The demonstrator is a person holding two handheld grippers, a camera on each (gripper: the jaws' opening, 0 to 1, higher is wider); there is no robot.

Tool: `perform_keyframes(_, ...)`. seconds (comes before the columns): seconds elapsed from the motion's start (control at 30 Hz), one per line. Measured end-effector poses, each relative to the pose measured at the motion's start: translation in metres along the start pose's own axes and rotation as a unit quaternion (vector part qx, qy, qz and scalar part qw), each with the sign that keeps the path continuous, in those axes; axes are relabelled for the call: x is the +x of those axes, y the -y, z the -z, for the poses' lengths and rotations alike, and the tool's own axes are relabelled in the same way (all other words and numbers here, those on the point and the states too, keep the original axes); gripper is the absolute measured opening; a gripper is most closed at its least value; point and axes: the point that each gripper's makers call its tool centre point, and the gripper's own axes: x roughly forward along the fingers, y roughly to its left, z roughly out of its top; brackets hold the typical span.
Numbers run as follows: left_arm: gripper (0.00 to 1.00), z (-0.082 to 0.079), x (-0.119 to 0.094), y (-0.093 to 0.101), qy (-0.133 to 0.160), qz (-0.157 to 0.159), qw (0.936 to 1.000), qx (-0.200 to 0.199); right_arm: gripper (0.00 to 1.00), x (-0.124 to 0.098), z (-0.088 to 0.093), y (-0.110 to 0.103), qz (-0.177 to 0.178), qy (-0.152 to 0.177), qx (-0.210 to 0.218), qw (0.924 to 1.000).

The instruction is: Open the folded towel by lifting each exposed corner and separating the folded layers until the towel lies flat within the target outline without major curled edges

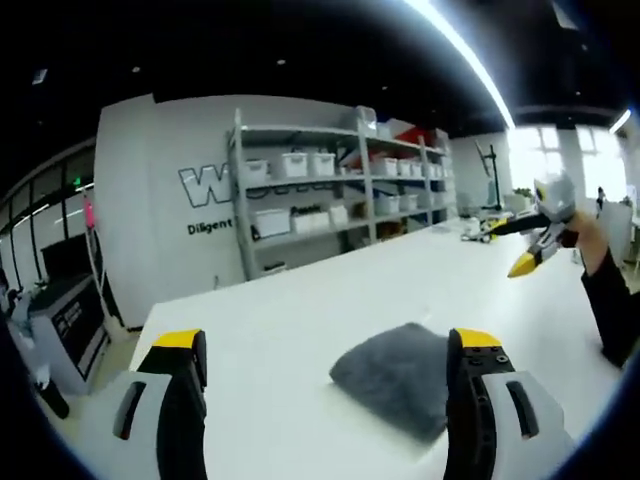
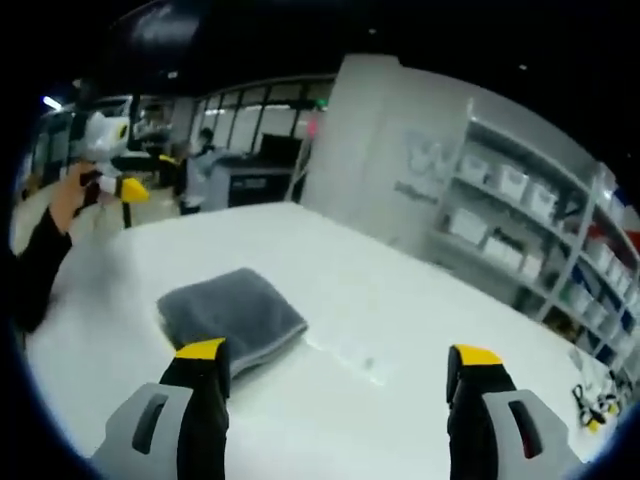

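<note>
1. Towel status: the dark grey plush folded towel (image 1: 395, 378) lies on the plain white tabletop (image 1: 300, 330) as a compact, roughly square pad. In the left gripper view it sits at about 5 o'clock from centre, just ahead of my right-hand jaw. In the right gripper view the same towel (image 2: 232, 315) sits at about 8 o'clock, just beyond my left-hand jaw.

2. Left gripper (image 1: 325, 350): the yellow-tipped black jaws stand wide apart and hold nothing. They hover above the tabletop, short of the towel.

3. Right gripper (image 2: 338, 362): its jaws are likewise spread wide and empty, raised above the tabletop near the towel's edge. In the left gripper view this tool appears at 3 o'clock, held up well apart from the towel; I cannot read its jaw gap from there.

4. Work done: none that I can judge. All layers are stacked, no corner is lifted, and neither tool touches the fabric.

5. Target outline: I cannot make out any marked outline on the tabletop in either view.

6. Work left: the whole sequence, namely picking up an exposed corner, separating each layer, spreading the towel flat, and smoothing curled edges.

7. Surroundings: grey metal shelving with white storage bins (image 1: 310, 190) stands beyond the table, at 12 o'clock in the left gripper view.
</note>
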Motion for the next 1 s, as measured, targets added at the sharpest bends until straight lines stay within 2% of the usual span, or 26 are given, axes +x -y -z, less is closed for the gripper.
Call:
perform_keyframes(0.07, 0.98, -0.002, 0.004, 0.0, 0.004, 0.003, 1.0, -0.006, 0.87, 0.002, -0.008, 0.004, 0.008, 0.013, 0.004, 0.9999)
perform_keyframes(0.23, 0.97, 0.003, 0.013, 0.003, -0.005, 0.011, 0.9999, 0.0, 0.88, 0.015, -0.018, 0.001, -0.013, 0.027, 0.009, 0.9995)
perform_keyframes(0.4, 0.96, 0.014, 0.016, -0.003, -0.019, 0.013, 0.9997, -0.004, 0.89, 0.029, -0.013, 0.0, -0.023, 0.014, 0.002, 0.9996)
perform_keyframes(0.5, 0.98, 0.011, 0.02, -0.015, -0.009, -0.007, 0.9997, -0.021, 0.88, 0.035, -0.012, 0.006, -0.02, 0.011, 0.002, 0.9997)
perform_keyframes(0.77, 0.95, 0.022, 0.032, -0.012, -0.024, 0.003, 0.9993, -0.03, 0.88, 0.048, -0.005, 0.013, -0.011, -0.002, 0.001, 0.9999)
perform_keyframes(0.87, 0.94, 0.04, 0.042, -0.003, -0.048, 0.023, 0.998, -0.034, 0.88, 0.054, 0.001, 0.01, -0.013, -0.015, -0.003, 0.9998)
perform_keyframes(0.93, 0.9, 0.043, 0.051, 0.012, -0.039, 0.062, 0.9952, -0.065, 0.89, 0.058, 0.001, 0.008, -0.017, -0.008, -0.001, 0.9998)
perform_keyframes(0.97, 0.91, 0.047, 0.055, 0.024, -0.036, 0.095, 0.9908, -0.089, 0.9, 0.061, -0.001, 0.004, -0.027, 0.003, 0.001, 0.9996)
perform_keyframes(1.0, 0.93, 0.055, 0.059, 0.034, -0.047, 0.119, 0.9851, -0.115, 0.92, 0.065, 0.001, -0.004, -0.051, 0.005, 0.027, 0.9983)
